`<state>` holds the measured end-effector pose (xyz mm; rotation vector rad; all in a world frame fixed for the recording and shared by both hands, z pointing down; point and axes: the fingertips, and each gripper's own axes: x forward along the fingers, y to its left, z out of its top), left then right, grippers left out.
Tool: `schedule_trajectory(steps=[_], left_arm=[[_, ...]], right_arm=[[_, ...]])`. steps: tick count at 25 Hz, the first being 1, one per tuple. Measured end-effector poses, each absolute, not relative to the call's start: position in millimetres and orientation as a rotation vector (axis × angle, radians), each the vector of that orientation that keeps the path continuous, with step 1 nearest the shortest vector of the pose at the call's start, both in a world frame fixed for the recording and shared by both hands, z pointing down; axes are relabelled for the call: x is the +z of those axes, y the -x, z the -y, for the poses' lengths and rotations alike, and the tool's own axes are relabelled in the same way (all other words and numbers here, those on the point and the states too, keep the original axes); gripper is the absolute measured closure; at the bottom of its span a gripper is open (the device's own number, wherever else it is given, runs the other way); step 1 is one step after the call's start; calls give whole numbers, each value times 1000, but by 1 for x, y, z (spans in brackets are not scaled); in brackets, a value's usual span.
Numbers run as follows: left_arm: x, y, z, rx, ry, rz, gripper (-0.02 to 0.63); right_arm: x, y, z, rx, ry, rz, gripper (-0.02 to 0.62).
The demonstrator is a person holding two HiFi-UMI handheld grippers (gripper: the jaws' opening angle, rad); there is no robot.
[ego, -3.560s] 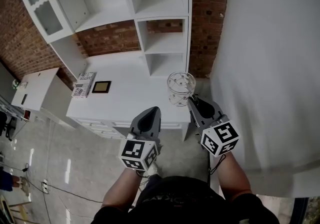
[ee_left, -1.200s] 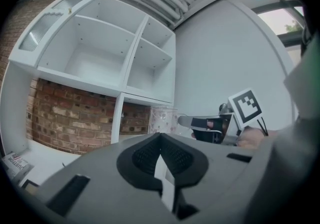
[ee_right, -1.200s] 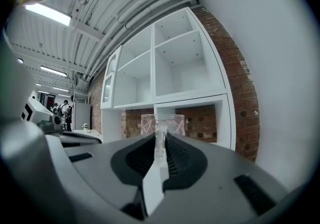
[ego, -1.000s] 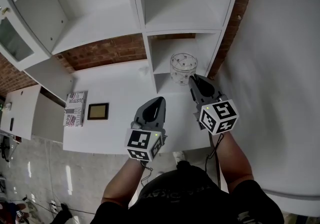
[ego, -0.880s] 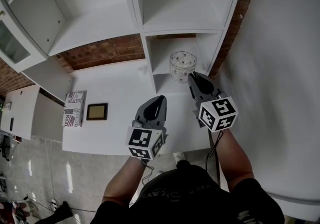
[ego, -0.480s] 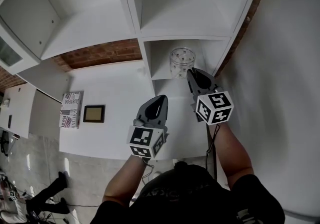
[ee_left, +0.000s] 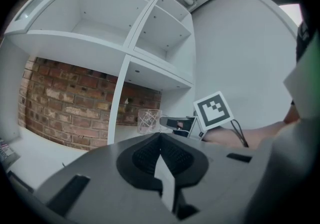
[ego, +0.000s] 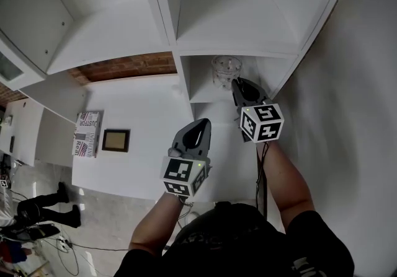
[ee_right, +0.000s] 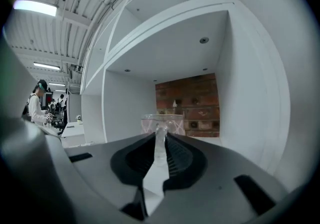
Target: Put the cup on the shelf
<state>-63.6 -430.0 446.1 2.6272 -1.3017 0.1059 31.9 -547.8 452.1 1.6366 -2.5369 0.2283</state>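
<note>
A white counter [ego: 142, 121] runs below a white shelf unit [ego: 105, 34] that stands against a brick wall [ego: 124, 66]. On the counter's left part lie a printed book [ego: 87, 134] and, just to its right, a small dark frame [ego: 116, 140], both flat and apart from each other. A glass cup [ego: 226, 68] sits inside the shelf's low right compartment [ego: 201, 91] (whether its base touches the board cannot be told). Beyond the counter's near edge, the grey floor [ego: 99, 226] carries loose cables [ego: 77, 246].

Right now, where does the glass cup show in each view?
Head view: glass cup upper centre, in the small shelf compartment, ahead of the right gripper.
Left gripper view: centre, just above the jaws.
Right gripper view: centre, handle pinched between the jaws.
Shared landmark: the brick wall.
</note>
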Motion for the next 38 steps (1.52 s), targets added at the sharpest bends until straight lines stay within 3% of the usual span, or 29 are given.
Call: schedule_trajectory(steps=[27, 38], left_arm=[[454, 70, 424, 114, -2595, 1314, 601], [450, 81, 409, 115, -2590, 1320, 601]], right_arm=[[477, -33, 575, 247, -1674, 2451, 552], [489, -39, 563, 322, -1700, 2398, 497]])
